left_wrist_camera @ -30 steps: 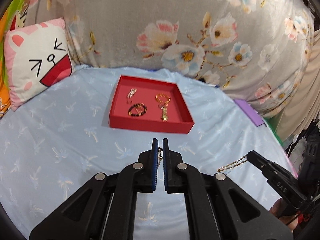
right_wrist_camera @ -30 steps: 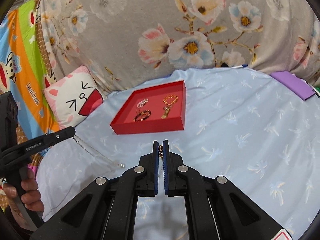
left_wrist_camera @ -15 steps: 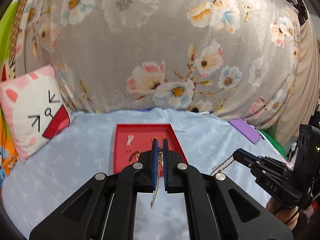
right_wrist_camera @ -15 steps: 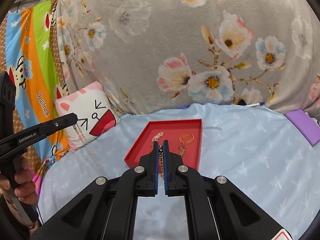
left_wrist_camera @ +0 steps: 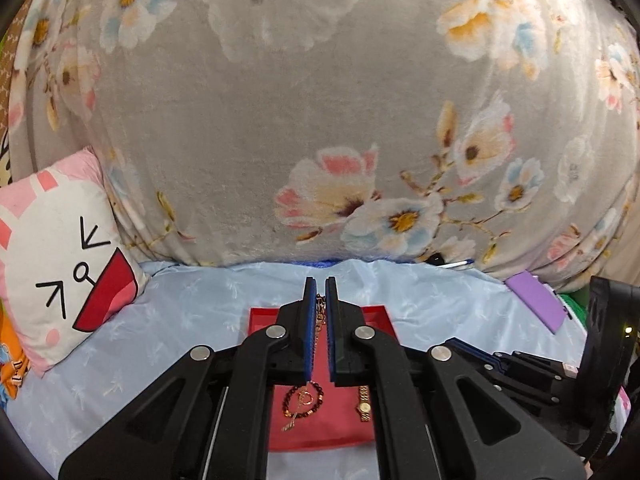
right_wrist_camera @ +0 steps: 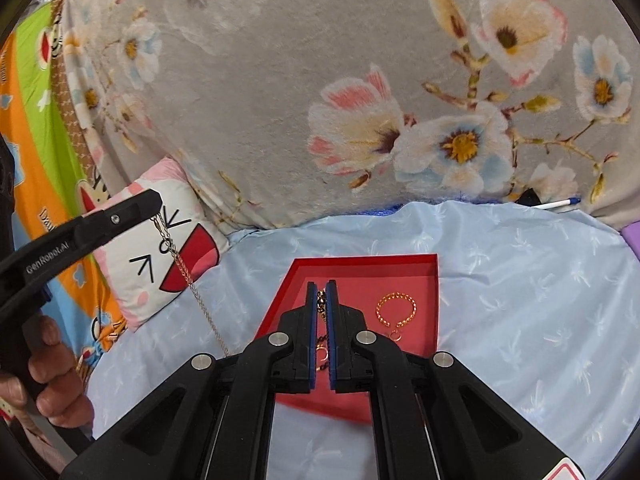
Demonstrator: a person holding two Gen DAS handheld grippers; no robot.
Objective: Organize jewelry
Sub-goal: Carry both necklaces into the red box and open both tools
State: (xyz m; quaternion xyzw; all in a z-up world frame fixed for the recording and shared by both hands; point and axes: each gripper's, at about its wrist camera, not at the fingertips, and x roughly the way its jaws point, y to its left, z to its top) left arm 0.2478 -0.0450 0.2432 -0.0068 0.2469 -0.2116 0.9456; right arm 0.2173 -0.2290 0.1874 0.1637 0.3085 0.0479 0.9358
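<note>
A red tray (right_wrist_camera: 424, 280) lies on the light blue bedsheet and also shows under my fingers in the left wrist view (left_wrist_camera: 320, 436). It holds a dark bead bracelet (left_wrist_camera: 303, 399), a gold watch (left_wrist_camera: 363, 403) and a gold chain bracelet (right_wrist_camera: 396, 310). My left gripper (left_wrist_camera: 320, 286) is shut on one end of a thin gold chain necklace (left_wrist_camera: 319, 316) above the tray. My right gripper (right_wrist_camera: 320, 288) is shut on the other end (right_wrist_camera: 321, 300). In the right wrist view the left gripper (right_wrist_camera: 154, 200) holds the chain (right_wrist_camera: 188, 280), which hangs down slack.
A pink and white cat cushion (left_wrist_camera: 60, 260) leans at the left. A grey floral blanket (left_wrist_camera: 320, 120) rises behind the bed. A purple box (left_wrist_camera: 536, 304) and a pen (right_wrist_camera: 560, 203) lie at the right rear. A striped cartoon cloth (right_wrist_camera: 36, 120) is at far left.
Both grippers have risen and moved forward over the red tray, carrying the necklace between them. The tray has gone from ahead of my fingers to beneath them.
</note>
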